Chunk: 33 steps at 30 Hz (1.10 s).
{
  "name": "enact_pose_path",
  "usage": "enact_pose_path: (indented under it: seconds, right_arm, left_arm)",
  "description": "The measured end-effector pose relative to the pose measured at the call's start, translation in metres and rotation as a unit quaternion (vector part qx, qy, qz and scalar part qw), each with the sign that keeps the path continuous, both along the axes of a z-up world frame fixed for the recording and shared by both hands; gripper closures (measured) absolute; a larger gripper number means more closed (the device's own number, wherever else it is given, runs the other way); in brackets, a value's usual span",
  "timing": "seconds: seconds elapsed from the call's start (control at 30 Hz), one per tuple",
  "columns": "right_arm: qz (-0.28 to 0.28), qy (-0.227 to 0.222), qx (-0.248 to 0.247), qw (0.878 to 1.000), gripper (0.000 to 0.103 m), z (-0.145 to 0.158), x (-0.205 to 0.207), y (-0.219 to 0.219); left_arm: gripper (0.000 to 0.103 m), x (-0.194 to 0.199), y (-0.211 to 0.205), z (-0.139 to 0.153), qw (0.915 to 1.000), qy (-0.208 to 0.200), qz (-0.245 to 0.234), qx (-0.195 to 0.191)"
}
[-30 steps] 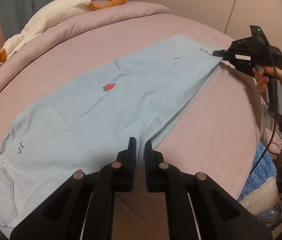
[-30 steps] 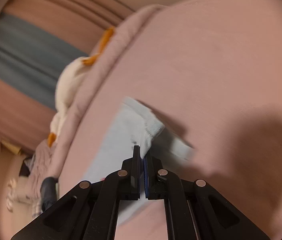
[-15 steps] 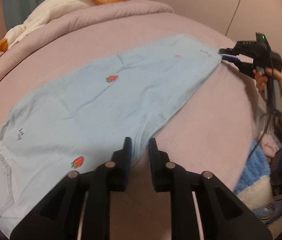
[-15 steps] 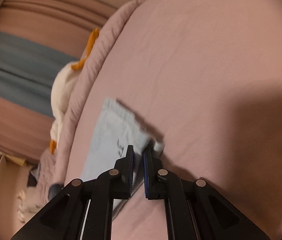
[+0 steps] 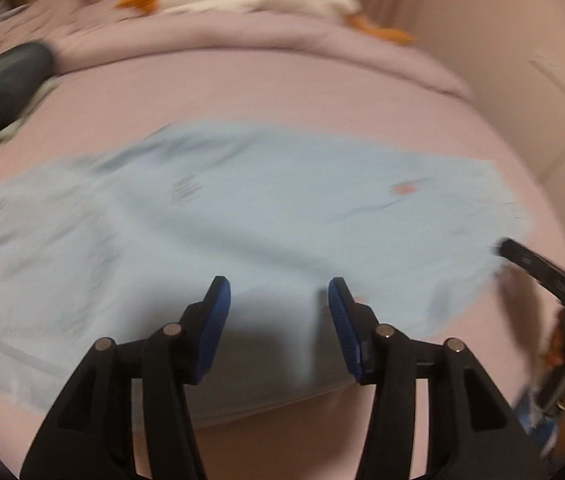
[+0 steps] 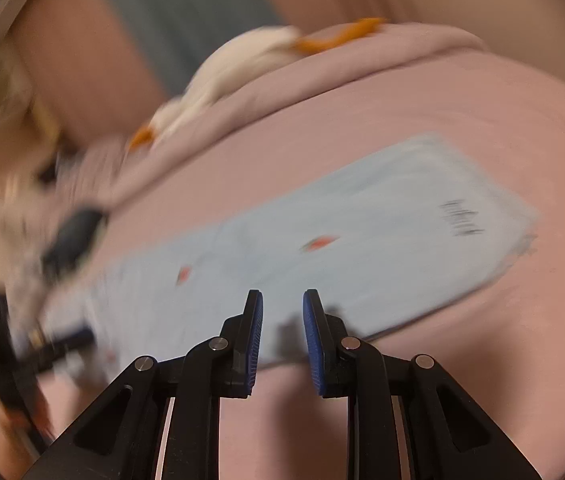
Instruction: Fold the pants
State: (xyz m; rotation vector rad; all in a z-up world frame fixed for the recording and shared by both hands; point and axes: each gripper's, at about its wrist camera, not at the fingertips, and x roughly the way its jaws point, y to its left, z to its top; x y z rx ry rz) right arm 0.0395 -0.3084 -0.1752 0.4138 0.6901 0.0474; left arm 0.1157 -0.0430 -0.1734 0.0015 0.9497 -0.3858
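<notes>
Right wrist alone shows lettering point(image 6: 460, 219) on pants point(image 6: 322, 256).

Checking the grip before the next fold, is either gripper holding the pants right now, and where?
Nothing is held. The left gripper and right gripper are both open above the light blue strawberry-print pants, which lie flat on the pink bed.

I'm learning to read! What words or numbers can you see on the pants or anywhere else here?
Dark writing near the hem of the pants, at: too blurred to read.
Dark smudge of print on the pants in the left view: too blurred to read.
Small red marks on the pants: pictures, not words.
Nothing else carries text; no numbers or brand names are legible anywhere.
</notes>
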Motion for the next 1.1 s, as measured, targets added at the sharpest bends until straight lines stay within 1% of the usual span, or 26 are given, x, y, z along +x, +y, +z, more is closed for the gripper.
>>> enact_pose_path:
  seconds: [0.03,0.07,0.1,0.13,0.17,0.23,0.27,0.33,0.37,0.4,0.5,0.53,0.57,0.6,0.63,0.67,0.73,0.77,0.8,0.83,0.87,0.9,0.93,1.0,1.03,1.1]
  right_arm:
    - [0.011,0.012,-0.035,0.999,0.08,-0.004,0.003,0.013]
    - [0.02,0.024,-0.081,0.996,0.08,-0.01,0.006,0.025]
    - [0.026,0.03,-0.108,0.993,0.08,-0.013,0.006,0.03]
    - [0.037,0.032,-0.13,0.99,0.08,-0.015,0.006,0.033]
    - [0.041,0.032,-0.132,0.99,0.08,-0.014,0.007,0.03]
    - [0.027,0.05,-0.116,0.992,0.08,-0.009,0.009,0.019]
    - [0.011,0.059,-0.115,0.992,0.08,-0.004,0.011,0.015]
    - [0.012,0.036,-0.124,0.992,0.08,0.011,0.007,0.022]
    - [0.028,0.019,-0.118,0.992,0.08,0.018,0.006,0.029]
    - [0.045,0.008,-0.11,0.993,0.08,0.021,0.004,0.036]
    - [0.122,-0.01,-0.096,0.988,0.08,0.026,0.009,0.079]
    - [0.145,-0.01,-0.104,0.984,0.08,0.024,0.012,0.094]
    - [0.167,-0.002,-0.121,0.979,0.08,0.019,0.016,0.109]
    - [0.179,0.009,-0.134,0.975,0.08,0.013,0.018,0.119]
    - [0.191,0.027,-0.15,0.97,0.08,0.003,0.021,0.128]
    - [0.194,0.034,-0.165,0.966,0.08,-0.004,0.023,0.131]
    - [0.191,0.026,-0.16,0.968,0.08,-0.002,0.024,0.13]
    - [0.185,0.034,-0.152,0.97,0.08,0.0,0.025,0.124]
    - [0.177,0.042,-0.15,0.972,0.08,0.002,0.031,0.12]
    - [0.161,0.052,-0.158,0.973,0.08,0.006,0.032,0.115]
    - [0.15,0.057,-0.162,0.974,0.08,0.009,0.037,0.116]
    - [0.146,0.055,-0.16,0.975,0.08,0.015,0.04,0.115]
    - [0.148,0.046,-0.148,0.977,0.08,0.024,0.044,0.116]
    - [0.167,0.025,-0.1,0.98,0.08,0.037,0.055,0.122]
    - [0.183,0.017,-0.065,0.981,0.08,0.045,0.067,0.129]
    - [0.201,0.016,-0.027,0.979,0.08,0.053,0.092,0.146]
  left_arm:
    - [0.054,-0.002,0.012,-0.005,0.9999,0.004,0.014,0.005]
    - [0.061,-0.003,0.022,-0.007,0.9998,0.006,0.016,-0.005]
    - [0.072,-0.006,0.037,-0.008,0.9994,0.008,0.016,-0.03]
    - [0.076,-0.009,0.049,-0.007,0.9988,0.012,0.018,-0.043]
    - [0.08,-0.011,0.063,-0.005,0.9978,0.018,0.024,-0.059]
    - [0.079,-0.013,0.08,-0.001,0.9969,0.019,0.056,-0.052]
    - [0.078,-0.015,0.09,0.002,0.9957,0.019,0.069,-0.059]
    - [0.073,-0.013,0.114,0.008,0.9904,0.021,0.091,-0.102]
    - [0.068,-0.012,0.124,0.01,0.9879,0.017,0.105,-0.112]
    - [0.066,-0.01,0.132,0.013,0.9864,0.007,0.125,-0.107]
    - [0.066,-0.008,0.156,0.016,0.9811,-0.015,0.175,-0.082]
    - [0.069,-0.008,0.165,0.012,0.9797,-0.018,0.186,-0.073]
    - [0.079,-0.006,0.17,0.008,0.9788,-0.013,0.193,-0.067]
    - [0.093,-0.007,0.178,0.001,0.9782,-0.005,0.195,-0.071]
    - [0.094,-0.009,0.186,-0.003,0.9773,-0.005,0.197,-0.079]
    - [0.095,-0.014,0.199,-0.005,0.975,-0.004,0.193,-0.11]
    - [0.102,-0.014,0.216,-0.007,0.9687,0.008,0.201,-0.146]
    - [0.102,-0.017,0.225,-0.008,0.9646,0.021,0.197,-0.174]
    - [0.101,-0.019,0.229,-0.005,0.9618,0.024,0.196,-0.19]
    - [0.1,-0.022,0.226,-0.003,0.9616,0.021,0.194,-0.193]
    - [0.094,-0.025,0.225,0.004,0.9632,0.01,0.189,-0.19]
    - [0.078,-0.029,0.222,0.01,0.9641,-0.001,0.188,-0.187]
    - [0.069,-0.03,0.22,0.018,0.9629,-0.015,0.184,-0.197]
    - [0.037,-0.026,0.211,0.03,0.9581,-0.032,0.173,-0.226]
    - [0.033,-0.024,0.207,0.033,0.9572,-0.037,0.169,-0.232]
    - [0.033,-0.01,0.196,0.036,0.9597,-0.039,0.156,-0.23]
